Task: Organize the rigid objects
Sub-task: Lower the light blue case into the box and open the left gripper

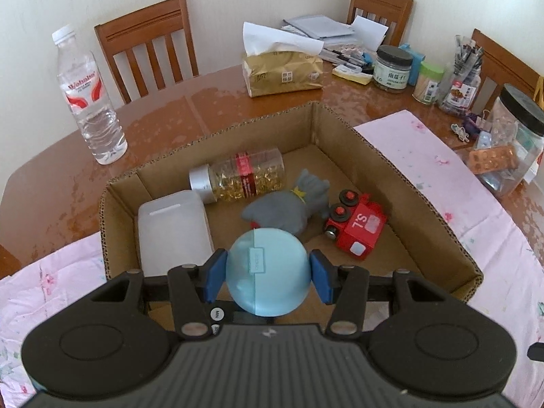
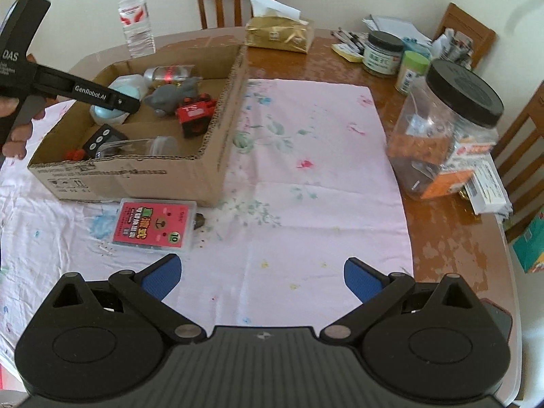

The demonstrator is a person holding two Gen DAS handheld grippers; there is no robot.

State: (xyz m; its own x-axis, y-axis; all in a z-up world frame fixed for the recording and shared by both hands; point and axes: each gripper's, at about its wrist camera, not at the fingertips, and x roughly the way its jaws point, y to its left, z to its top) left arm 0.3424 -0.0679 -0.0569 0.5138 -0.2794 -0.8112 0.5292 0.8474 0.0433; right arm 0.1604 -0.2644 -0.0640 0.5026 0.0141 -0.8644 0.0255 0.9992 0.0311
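Left tongs (image 1: 268,273) gripping blue ball (image 1: 268,272) (over box (image 1: 357,136)), right tongs (image 2: 261,277) agape

On my left gripper (image 1: 268,273) I see a black plastic frame, blue ribbed finger pads (image 1: 214,273), silver pivot screws, round black discs on each side and a ridged grey housing along the bottom edge. My right gripper (image 2: 261,277) is built the same. At the upper left of the right wrist view, the left unit's black body carries white "DAS" and "GenRobot.AI" lettering; my bare-skinned hand (image 2: 15,132) shows beneath.
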